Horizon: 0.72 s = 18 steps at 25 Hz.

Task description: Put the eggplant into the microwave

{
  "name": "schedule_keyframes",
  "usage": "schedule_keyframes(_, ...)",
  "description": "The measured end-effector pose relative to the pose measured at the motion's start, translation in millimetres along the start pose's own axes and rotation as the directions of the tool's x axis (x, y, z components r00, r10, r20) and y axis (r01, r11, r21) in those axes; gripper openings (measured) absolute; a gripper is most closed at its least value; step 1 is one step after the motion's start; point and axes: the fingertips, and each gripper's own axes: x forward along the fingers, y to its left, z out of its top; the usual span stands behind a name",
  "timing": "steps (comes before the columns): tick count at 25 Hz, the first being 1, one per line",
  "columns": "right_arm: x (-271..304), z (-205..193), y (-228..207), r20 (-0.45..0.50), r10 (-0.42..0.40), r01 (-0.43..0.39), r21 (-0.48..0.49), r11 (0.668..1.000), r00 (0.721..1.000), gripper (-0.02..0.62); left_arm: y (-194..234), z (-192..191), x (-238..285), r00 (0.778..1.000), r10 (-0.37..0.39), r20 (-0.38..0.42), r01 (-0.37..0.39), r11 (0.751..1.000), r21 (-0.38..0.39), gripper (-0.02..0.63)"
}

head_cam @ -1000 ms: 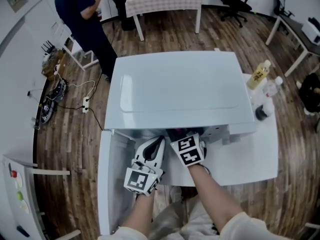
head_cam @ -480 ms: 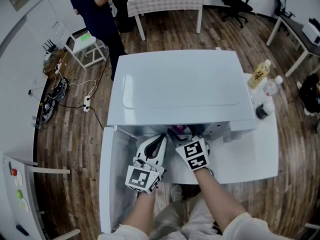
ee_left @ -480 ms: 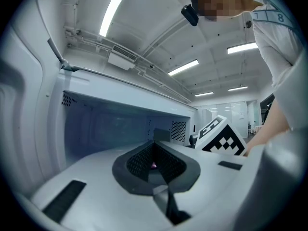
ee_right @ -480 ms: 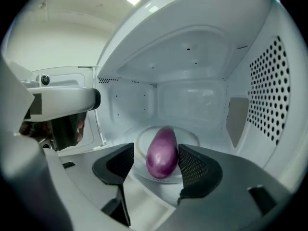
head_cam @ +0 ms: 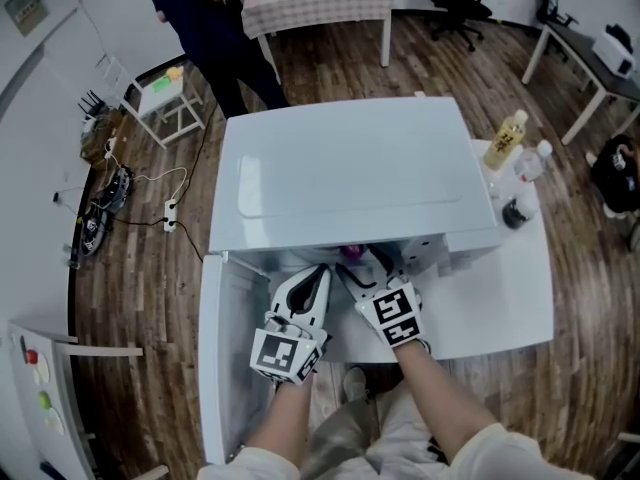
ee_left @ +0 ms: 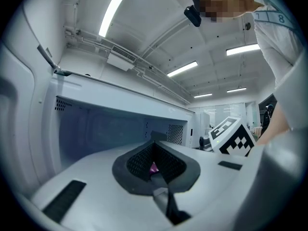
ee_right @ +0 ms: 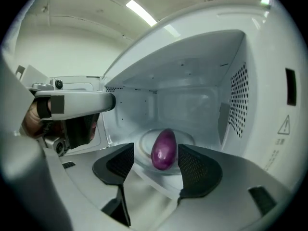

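- Head view: bright, even room light; a soft sheen on the microwave point(head_cam: 345, 173) top; floor point(head_cam: 135, 288) boards bow at the edges.
- Left gripper view: strip lights point(ee_left: 111, 13) glare overhead; round black vignette; near foreground soft.
- Right gripper view: cavity dimmer at the back; eggplant point(ee_right: 163, 149) sharp, faintly glossy.

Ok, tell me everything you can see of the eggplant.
The eggplant is small, egg-shaped and glossy deep purple, with smooth skin and no stem in sight. It lies on the round glass turntable inside the open microwave, one end towards the door opening. Nothing else touches it: the right gripper has just been opening its jaws, which stand wide apart in front of it, clear of its skin.
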Motion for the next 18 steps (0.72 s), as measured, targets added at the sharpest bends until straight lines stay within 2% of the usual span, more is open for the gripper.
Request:
schedule_keyframes(11, -31.7, 13.4, 9.0, 0.034, 0.020, -0.019, -0.011, 1.000, 0.999, 0.287, -8.9, 10.3, -4.0, 1.000, -0.012, 0.009, 0.012, 1.000, -0.002, 0.000)
schedule_keyframes(18, -62.0, 25.9, 18.6, 0.066, 0.064, -0.062, -0.026, 0.998, 0.996, 0.276, -18.9, 16.2, -13.7, 0.999, -0.032, 0.011, 0.032, 0.999, -0.008, 0.000)
